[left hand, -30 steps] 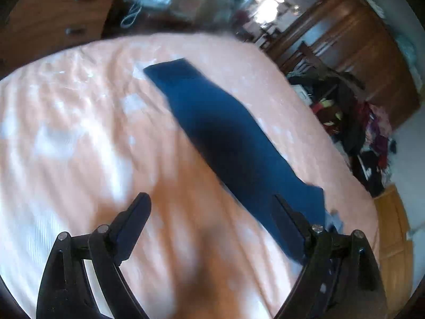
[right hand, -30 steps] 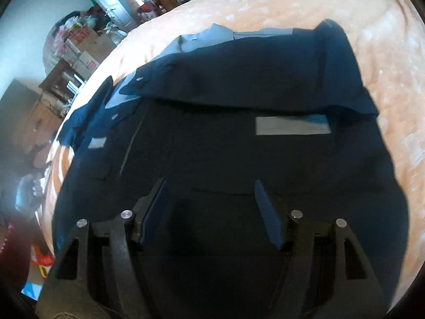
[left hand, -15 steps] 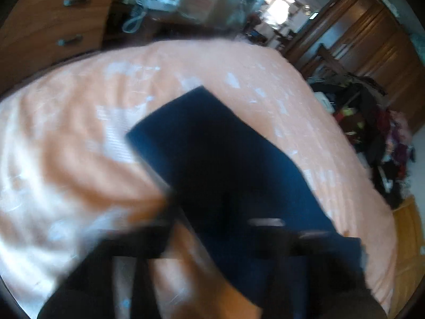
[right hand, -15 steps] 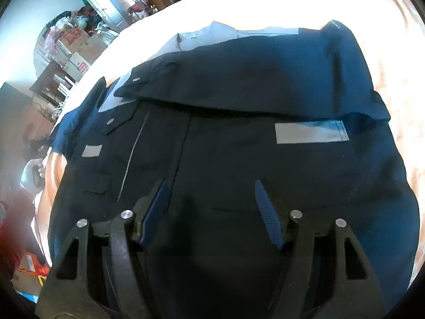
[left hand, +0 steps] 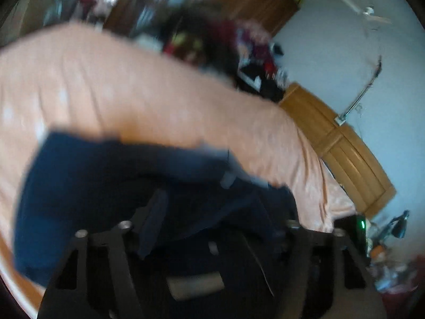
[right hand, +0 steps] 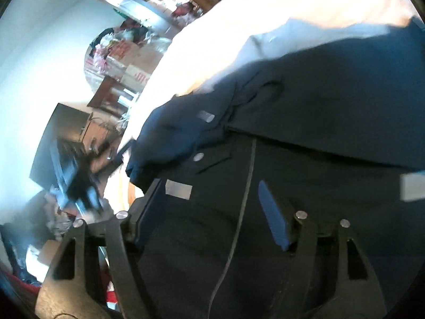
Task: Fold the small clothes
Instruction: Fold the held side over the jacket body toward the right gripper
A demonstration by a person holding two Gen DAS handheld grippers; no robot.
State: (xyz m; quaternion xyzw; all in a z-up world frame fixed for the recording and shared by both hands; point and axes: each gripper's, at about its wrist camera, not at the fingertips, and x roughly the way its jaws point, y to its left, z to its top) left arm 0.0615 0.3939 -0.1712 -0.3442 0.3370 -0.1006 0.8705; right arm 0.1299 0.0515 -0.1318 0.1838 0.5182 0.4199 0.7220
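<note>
A navy blue shirt (left hand: pixel 93 186) lies spread on the peach bedsheet (left hand: pixel 132 93); the left wrist view is smeared by motion. My left gripper (left hand: pixel 217 212) hovers low over the shirt's rumpled part, jaws apart, nothing clamped. In the right wrist view the same shirt (right hand: pixel 332 101) fills the frame, one side folded over the body, with a grey chest patch (right hand: pixel 178 189) and a button showing. My right gripper (right hand: pixel 209 199) stands open just above the shirt's front, one finger (right hand: pixel 271 212) on either side of the placket seam.
The bed (right hand: pixel 265 8) ends at a wooden board (left hand: pixel 345 159) on the right. A heap of clothes (left hand: pixel 212 45) and a dark wardrobe stand beyond the bed. Boxes (right hand: pixel 124 61) and clutter lie on the floor past the shirt's left edge.
My left gripper has swung fast from bare sheet onto the shirt and turned right. The right gripper has turned left and moved nearer the shirt's collar side. Both stayed open.
</note>
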